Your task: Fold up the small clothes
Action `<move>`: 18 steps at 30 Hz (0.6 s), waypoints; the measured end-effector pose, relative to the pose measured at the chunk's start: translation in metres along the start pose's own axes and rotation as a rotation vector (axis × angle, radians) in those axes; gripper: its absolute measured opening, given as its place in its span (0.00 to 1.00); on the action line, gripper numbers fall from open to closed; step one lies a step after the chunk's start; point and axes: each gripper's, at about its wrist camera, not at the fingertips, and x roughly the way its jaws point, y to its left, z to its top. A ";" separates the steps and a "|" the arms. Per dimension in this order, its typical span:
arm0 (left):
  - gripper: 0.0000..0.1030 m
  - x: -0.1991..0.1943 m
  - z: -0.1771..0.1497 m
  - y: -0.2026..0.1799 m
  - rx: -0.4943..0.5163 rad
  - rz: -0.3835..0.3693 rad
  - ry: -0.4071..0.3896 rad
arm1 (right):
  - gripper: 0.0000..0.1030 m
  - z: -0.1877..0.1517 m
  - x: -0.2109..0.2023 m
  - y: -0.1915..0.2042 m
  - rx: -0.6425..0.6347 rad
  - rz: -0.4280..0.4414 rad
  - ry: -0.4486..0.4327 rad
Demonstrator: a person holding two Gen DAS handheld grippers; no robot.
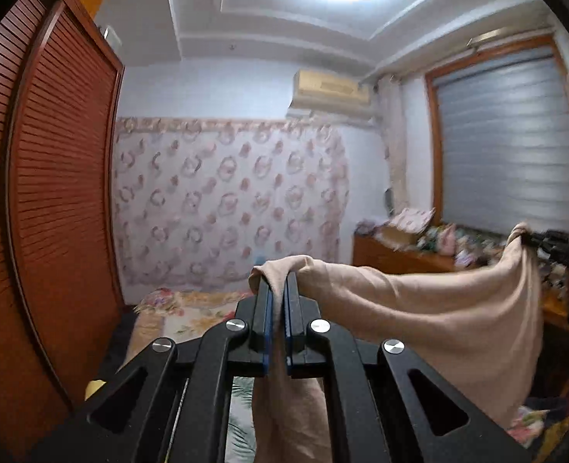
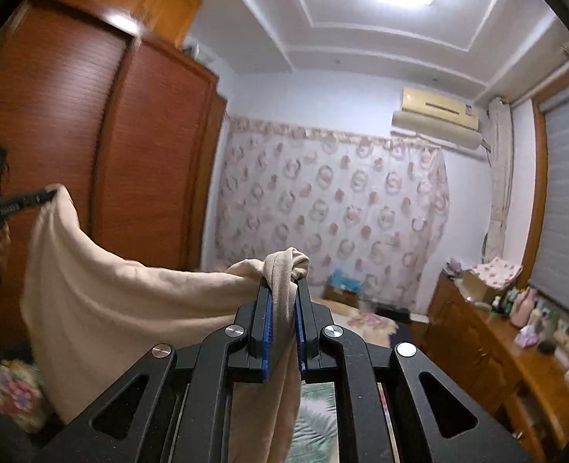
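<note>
A beige garment point(image 1: 439, 308) hangs in the air, stretched between both grippers. My left gripper point(image 1: 278, 281) is shut on one corner of it, with cloth bunched over the tips and hanging down between the blue pads. The right gripper point(image 1: 531, 239) shows at the far right of the left wrist view, pinching the other corner. In the right wrist view my right gripper point(image 2: 282, 285) is shut on a bunched corner of the garment point(image 2: 130, 308), and the left gripper point(image 2: 49, 195) shows at the far left holding the opposite corner. The cloth sags between them.
A red-brown louvred wardrobe point(image 1: 53, 193) stands on the left. A floral curtain point(image 1: 226, 200) covers the far wall. A wooden dresser point(image 2: 497, 339) with bottles and clutter stands on the right under a shuttered window point(image 1: 508, 146). Floral bedding point(image 1: 184, 312) lies below.
</note>
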 end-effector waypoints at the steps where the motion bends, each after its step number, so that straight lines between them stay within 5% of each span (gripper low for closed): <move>1: 0.05 0.024 -0.004 0.005 0.001 0.021 0.026 | 0.10 0.002 0.026 0.001 -0.006 -0.010 0.029; 6: 0.09 0.164 -0.055 0.032 0.029 0.059 0.237 | 0.10 -0.027 0.183 0.001 -0.019 -0.049 0.231; 9: 0.22 0.216 -0.096 0.042 0.037 0.066 0.345 | 0.31 -0.070 0.263 0.007 0.022 -0.077 0.376; 15: 0.64 0.236 -0.154 0.042 0.018 0.003 0.447 | 0.45 -0.144 0.329 0.020 0.072 -0.053 0.498; 18: 0.76 0.231 -0.176 0.038 0.011 -0.027 0.489 | 0.46 -0.159 0.344 0.015 0.086 -0.033 0.526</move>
